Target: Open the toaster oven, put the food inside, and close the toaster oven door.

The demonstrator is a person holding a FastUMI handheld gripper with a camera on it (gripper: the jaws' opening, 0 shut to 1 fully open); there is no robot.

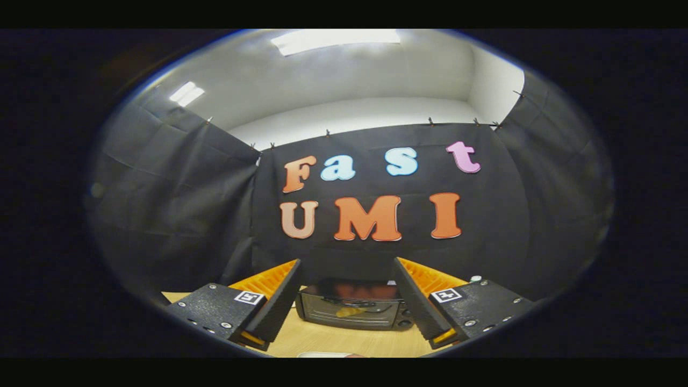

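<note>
A black toaster oven (pixel 352 307) stands on the wooden table (pixel 322 338), beyond my fingers and framed in the gap between them. Its glass door is closed, with a handle across the top and knobs on its right side. A yellowish shape shows on the glass; I cannot tell if it is food or a reflection. My gripper (pixel 346 295) is open, held well back from the oven and above the table, with nothing between the fingers (pixel 279 301). A pale rim of something (pixel 325 354) peeks in at the table's near edge, too little to identify.
Black cloth walls close the booth behind the oven and on both sides. Bare wooden tabletop lies between my fingers and the oven.
</note>
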